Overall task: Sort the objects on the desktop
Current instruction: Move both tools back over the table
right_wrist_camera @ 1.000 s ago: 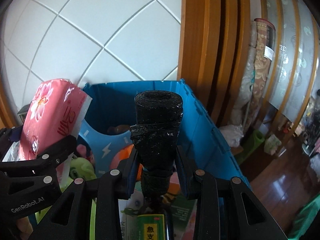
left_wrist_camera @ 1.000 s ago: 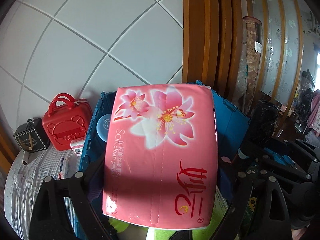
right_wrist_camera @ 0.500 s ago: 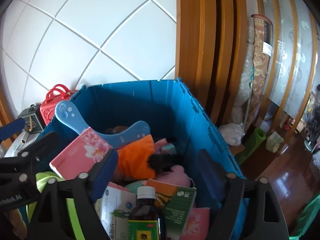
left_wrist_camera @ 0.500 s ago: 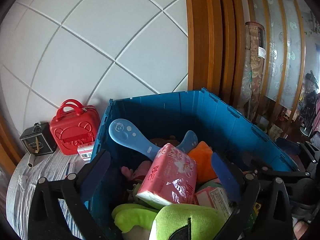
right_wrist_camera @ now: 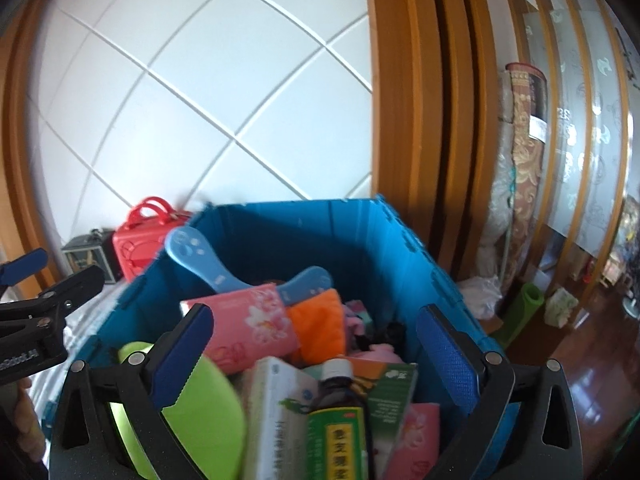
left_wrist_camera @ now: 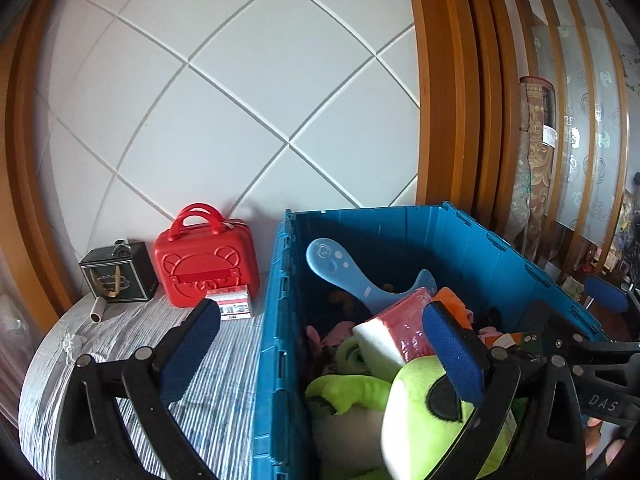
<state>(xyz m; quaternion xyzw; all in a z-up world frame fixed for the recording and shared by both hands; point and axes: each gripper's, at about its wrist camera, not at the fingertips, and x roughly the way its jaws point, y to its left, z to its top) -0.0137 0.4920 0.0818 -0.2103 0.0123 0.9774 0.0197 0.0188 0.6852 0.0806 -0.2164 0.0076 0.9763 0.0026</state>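
A blue plastic crate [left_wrist_camera: 276, 320] [right_wrist_camera: 400, 248] holds mixed objects. A pink tissue pack [left_wrist_camera: 404, 328] [right_wrist_camera: 248, 324] lies inside on top, next to a light-blue paddle [left_wrist_camera: 340, 268] [right_wrist_camera: 200, 256], an orange cloth [right_wrist_camera: 320, 328] and a green plush toy [left_wrist_camera: 420, 412]. A dark medicine bottle [right_wrist_camera: 338, 412] and boxes lie at the near end. My left gripper [left_wrist_camera: 320, 340] is open and empty over the crate's left wall. My right gripper [right_wrist_camera: 312, 340] is open and empty above the crate's contents.
A red toy suitcase [left_wrist_camera: 206, 260], a black box [left_wrist_camera: 118, 278], a small red-white carton [left_wrist_camera: 232, 304] and a small tube [left_wrist_camera: 96, 310] sit on the striped tabletop [left_wrist_camera: 224, 380] left of the crate. A tiled wall stands behind. Wooden frames and a lower floor lie at the right.
The left gripper opened and dropped the pink tissue pack into the crate. The right gripper opened and let go of the black roll. The left gripper has since shifted left.
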